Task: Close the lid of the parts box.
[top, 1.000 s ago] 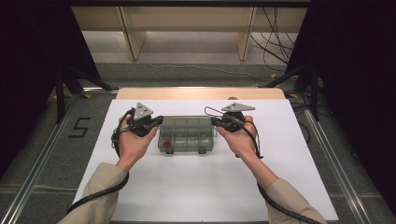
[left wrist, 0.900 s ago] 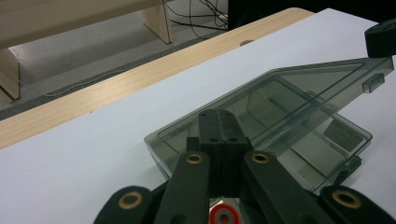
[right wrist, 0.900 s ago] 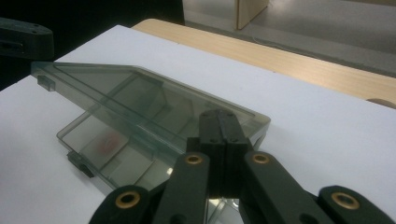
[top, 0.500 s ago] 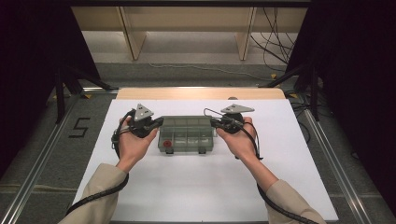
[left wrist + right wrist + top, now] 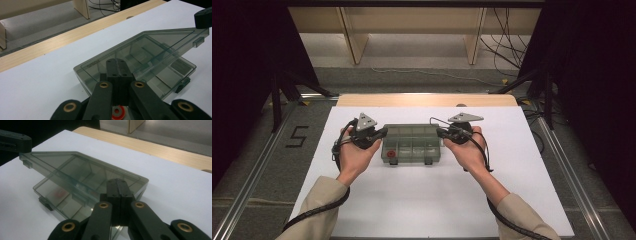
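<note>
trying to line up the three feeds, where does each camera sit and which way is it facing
High view: fixed above the person's side, looking forward and down on the white table; both forearms, the left gripper and the right gripper show at the ends of the organizer box.
Left gripper view: rides the left gripper, looking along its shut jaws under the raised lid.
Right gripper view: rides the right gripper, facing the opposite way across the box.
Shared: both gripper views show the half-open lid and the other gripper's jaw tip.
</note>
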`<move>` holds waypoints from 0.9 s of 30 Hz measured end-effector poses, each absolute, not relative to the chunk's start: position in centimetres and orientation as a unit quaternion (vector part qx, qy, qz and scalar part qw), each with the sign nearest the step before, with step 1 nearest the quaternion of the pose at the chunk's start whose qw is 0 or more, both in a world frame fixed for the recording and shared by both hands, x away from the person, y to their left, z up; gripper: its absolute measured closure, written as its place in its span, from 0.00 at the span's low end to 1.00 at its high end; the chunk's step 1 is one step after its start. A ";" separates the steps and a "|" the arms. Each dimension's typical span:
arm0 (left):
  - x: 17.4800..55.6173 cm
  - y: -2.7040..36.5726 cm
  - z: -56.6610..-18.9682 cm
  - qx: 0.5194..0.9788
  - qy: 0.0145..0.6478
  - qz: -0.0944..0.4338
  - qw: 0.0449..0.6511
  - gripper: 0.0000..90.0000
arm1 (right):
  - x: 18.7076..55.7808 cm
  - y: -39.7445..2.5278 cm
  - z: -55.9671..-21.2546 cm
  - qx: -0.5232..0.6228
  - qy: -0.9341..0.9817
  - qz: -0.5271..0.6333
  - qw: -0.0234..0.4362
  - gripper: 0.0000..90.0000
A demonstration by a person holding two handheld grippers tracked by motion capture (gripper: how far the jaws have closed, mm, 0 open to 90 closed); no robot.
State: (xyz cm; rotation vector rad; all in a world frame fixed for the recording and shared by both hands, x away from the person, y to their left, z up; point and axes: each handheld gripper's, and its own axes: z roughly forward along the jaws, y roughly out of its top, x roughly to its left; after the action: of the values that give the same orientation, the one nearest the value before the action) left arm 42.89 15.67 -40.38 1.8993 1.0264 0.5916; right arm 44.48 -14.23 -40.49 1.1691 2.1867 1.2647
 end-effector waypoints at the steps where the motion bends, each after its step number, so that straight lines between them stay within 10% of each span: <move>1: 42.9 15.7 -40.4 0.763 0.413 0.237 0.437 1.00 | 44.5 -14.2 -40.5 0.411 0.774 0.447 0.180 1.00; 27: 42.7 15.7 -41.0 0.775 0.415 0.222 0.422 1.00 | 44.3 -14.1 -40.9 0.411 0.780 0.440 0.171 1.00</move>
State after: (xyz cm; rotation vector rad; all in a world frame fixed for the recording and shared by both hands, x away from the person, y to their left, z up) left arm 42.74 15.72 -41.03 1.9405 1.0379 0.5552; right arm 44.32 -14.06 -40.90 1.1659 2.2160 1.2485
